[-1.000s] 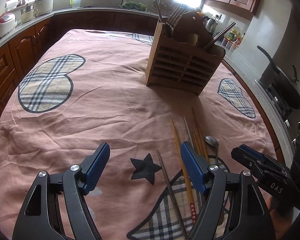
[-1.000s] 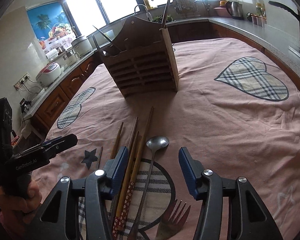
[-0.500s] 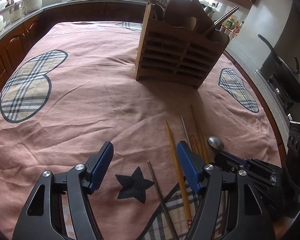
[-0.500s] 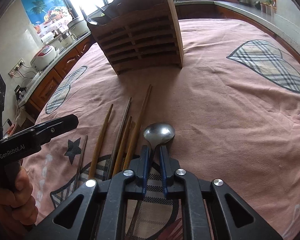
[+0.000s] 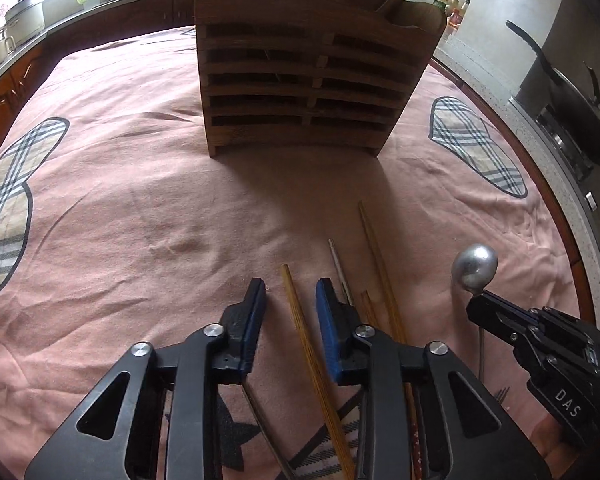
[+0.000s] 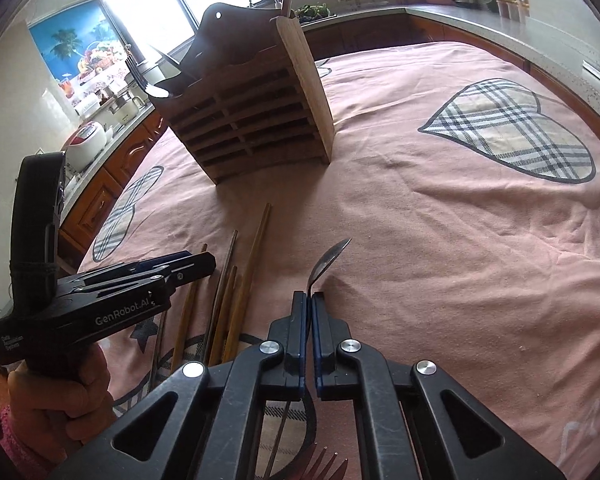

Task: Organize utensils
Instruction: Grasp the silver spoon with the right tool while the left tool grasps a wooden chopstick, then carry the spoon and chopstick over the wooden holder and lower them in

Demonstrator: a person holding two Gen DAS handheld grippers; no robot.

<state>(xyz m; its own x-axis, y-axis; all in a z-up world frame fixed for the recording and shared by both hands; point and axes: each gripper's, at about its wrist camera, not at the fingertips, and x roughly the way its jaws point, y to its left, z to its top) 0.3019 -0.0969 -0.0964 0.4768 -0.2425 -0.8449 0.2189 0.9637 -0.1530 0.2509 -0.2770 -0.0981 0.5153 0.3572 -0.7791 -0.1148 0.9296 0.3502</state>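
Utensils lie loose at the lower centre of both views, on the pink cloth [image 5: 148, 200] before the wooden holder [image 5: 300, 80]. Our right gripper [image 6: 309, 300] is fully closed on the neck of the spoon [image 6: 328, 260], whose bowl is tipped up off the cloth. Our left gripper [image 5: 290, 296] has just been closing around one light chopstick [image 5: 300, 320]; a small gap remains each side, so no grip yet. Several utensils already stand in the holder. We judge the task partly done: the remaining chopsticks [image 6: 236, 288] and a fork [image 6: 324, 464] are left.
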